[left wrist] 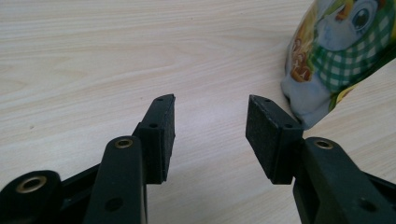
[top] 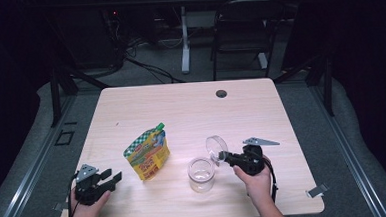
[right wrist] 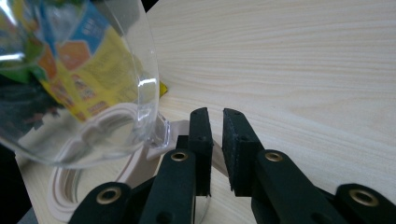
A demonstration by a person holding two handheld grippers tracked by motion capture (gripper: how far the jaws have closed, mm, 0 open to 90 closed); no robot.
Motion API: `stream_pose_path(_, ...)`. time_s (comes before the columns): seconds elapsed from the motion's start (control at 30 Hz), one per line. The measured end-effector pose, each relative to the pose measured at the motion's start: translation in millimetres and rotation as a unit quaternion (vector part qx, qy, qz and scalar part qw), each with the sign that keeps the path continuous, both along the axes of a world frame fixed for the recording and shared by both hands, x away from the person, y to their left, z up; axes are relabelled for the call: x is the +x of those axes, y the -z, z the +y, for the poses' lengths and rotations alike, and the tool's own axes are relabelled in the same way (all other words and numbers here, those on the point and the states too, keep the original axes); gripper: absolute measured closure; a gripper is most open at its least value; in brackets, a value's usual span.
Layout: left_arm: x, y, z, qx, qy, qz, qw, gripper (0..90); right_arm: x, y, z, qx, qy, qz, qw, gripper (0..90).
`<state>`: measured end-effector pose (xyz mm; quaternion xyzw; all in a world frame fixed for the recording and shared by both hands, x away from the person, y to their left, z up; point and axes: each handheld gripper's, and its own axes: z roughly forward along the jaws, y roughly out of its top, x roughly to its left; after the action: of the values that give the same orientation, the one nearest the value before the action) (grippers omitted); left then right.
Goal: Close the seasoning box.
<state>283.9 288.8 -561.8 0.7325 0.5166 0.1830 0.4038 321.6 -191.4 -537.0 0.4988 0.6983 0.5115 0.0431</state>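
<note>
- The table [top: 191,108] was pale wood with a dark round hole [top: 221,93] near its far edge; the jar served as the landmark for the rest
- The pouch [top: 147,152], yellow with a green-checked top and green spout, stood tilted left of the jar, near it but apart; in the left gripper view its grey base [left wrist: 303,100] sat on the wood just beyond the right-hand jaw
- The jar [top: 201,174], clear and lidless, stood upright on the table's near half
- The left gripper [top: 110,179] rested far left of the jar at the table's near corner, jaws released and wide apart with bare wood between them
- The right gripper [top: 222,157] was just right of the jar, pointing left over its rim; its jaws stood a narrow slit apart, and I could not tell whether they gripped the lid's edge
- The lid [top: 216,147], clear and round, was tilted on edge just above and right of the jar's mouth, at the right gripper's tips; in the right gripper view [right wrist: 88,79] it loomed left of the jaws, the pouch showing through it
</note>
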Motion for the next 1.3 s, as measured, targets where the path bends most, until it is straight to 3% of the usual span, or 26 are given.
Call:
stream_pose_path(0.23,-0.4,-4.7,-9.4,0.002,0.021,-0.012,0.9997,52.3,-5.4,-0.2,-0.8,-0.027,-0.001,-0.007,0.9996,80.9)
stream_pose_path(0.43,-4.1,-8.5,-13.3,-0.005,0.042,-0.024,0.9988,48.2,-5.8,1.3,-4.5,-0.024,0.006,-0.004,0.9997,80.0)
stream_pose_path(0.63,-11.5,-16.0,-15.6,-0.035,0.073,-0.044,0.9958,43.3,-4.8,2.2,-6.0,-0.023,0.006,-0.001,0.9997,78.7)
stream_pose_path(0.93,-15.3,-22.6,-30.3,-0.056,0.117,-0.05,0.9902,48.3,-3.6,3.2,-7.3,-0.02,0.009,0.001,0.9998,77.7)
stream_pose_path(1.07,-9.7,-19.0,-38.6,-0.058,0.124,-0.043,0.9896,51.0,-4.0,3.8,-7.8,-0.018,0.01,0.002,0.9998,77.3)
stream_pose_path(1.13,-1.9,-12.5,-44.4,-0.068,0.131,-0.024,0.9887,51.3,-4.8,4.2,-8.6,-0.019,0.012,0.003,0.9997,76.9)
stream_pose_path(1.23,4.5,-5.5,-46.9,-0.084,0.13,-0.012,0.988,52.2,-5.4,4.7,-9.9,-0.019,0.013,0.002,0.9997,76.4)
stream_pose_path(1.3,6.0,-4.3,-47.0,-0.081,0.131,-0.008,0.988,52.2,-5.7,4.5,-11.0,-0.021,0.013,0.003,0.9997,76.4)
